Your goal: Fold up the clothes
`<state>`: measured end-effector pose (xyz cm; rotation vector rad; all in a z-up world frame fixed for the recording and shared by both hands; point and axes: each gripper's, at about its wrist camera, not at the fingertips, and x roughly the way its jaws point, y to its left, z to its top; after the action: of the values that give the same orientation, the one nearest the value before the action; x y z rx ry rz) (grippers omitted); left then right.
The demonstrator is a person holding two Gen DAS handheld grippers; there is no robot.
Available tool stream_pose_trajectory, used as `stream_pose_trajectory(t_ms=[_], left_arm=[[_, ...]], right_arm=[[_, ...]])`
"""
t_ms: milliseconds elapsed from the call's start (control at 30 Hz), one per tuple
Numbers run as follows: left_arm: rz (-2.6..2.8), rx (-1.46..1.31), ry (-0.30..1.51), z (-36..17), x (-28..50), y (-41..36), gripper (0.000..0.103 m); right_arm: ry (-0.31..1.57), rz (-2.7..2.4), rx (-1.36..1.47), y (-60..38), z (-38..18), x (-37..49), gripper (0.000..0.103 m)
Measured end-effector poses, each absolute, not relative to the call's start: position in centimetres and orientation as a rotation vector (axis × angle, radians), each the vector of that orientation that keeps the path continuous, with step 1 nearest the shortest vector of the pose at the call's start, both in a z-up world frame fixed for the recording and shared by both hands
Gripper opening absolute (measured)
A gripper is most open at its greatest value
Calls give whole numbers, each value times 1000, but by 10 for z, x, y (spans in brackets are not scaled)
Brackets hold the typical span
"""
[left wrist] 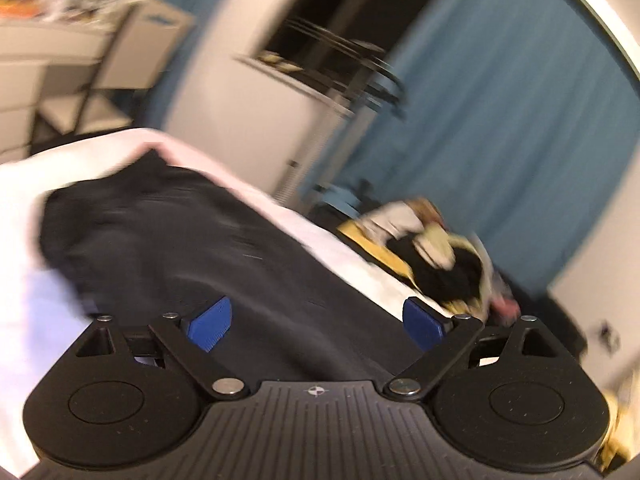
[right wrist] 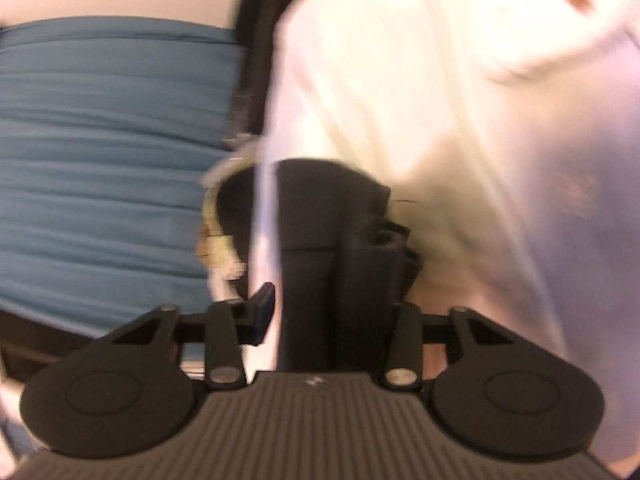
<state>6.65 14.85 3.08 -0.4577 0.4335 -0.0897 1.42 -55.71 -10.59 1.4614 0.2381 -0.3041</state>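
Note:
A black garment (left wrist: 180, 248) lies spread on a white-covered surface (left wrist: 24, 320) in the left wrist view. My left gripper (left wrist: 318, 322) hangs just above it, its blue fingers (left wrist: 212, 322) wide apart and empty. In the right wrist view the black garment (right wrist: 320, 240) runs between the fingers of my right gripper (right wrist: 326, 312); a bunched fold of it fills the gap. The left finger (right wrist: 262, 312) shows; the right one is hidden by cloth. The views are blurred.
A pile of black, yellow and white clothes (left wrist: 436, 256) lies beyond the garment at the right. A blue curtain (left wrist: 500, 120), a white wall panel (left wrist: 248, 100) and a dark rack (left wrist: 352, 68) stand behind. White cloth (right wrist: 460, 120) and blue curtain (right wrist: 112, 160) fill the right wrist view.

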Motion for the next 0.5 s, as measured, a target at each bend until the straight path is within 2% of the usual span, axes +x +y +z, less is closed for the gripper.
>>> stream_pose_trajectory(t_ms=[100, 200, 333, 400, 433, 500], left_arm=[[-159, -373, 473, 19, 99, 93, 94], [-232, -311, 518, -9, 127, 57, 94], [-252, -220, 624, -55, 147, 37, 94], [-256, -165, 665, -72, 156, 38, 94], [-265, -144, 666, -77, 158, 40, 94], [-278, -115, 656, -82, 161, 43, 94]], right_arm=[[228, -268, 1411, -552, -95, 16, 39], [338, -355, 1493, -557, -116, 18, 50], [448, -483, 1544, -569, -145, 20, 50], [496, -480, 1442, -566, -140, 36, 57], [519, -478, 1392, -565, -138, 44, 64], [541, -497, 1336, -564, -135, 56, 66]])
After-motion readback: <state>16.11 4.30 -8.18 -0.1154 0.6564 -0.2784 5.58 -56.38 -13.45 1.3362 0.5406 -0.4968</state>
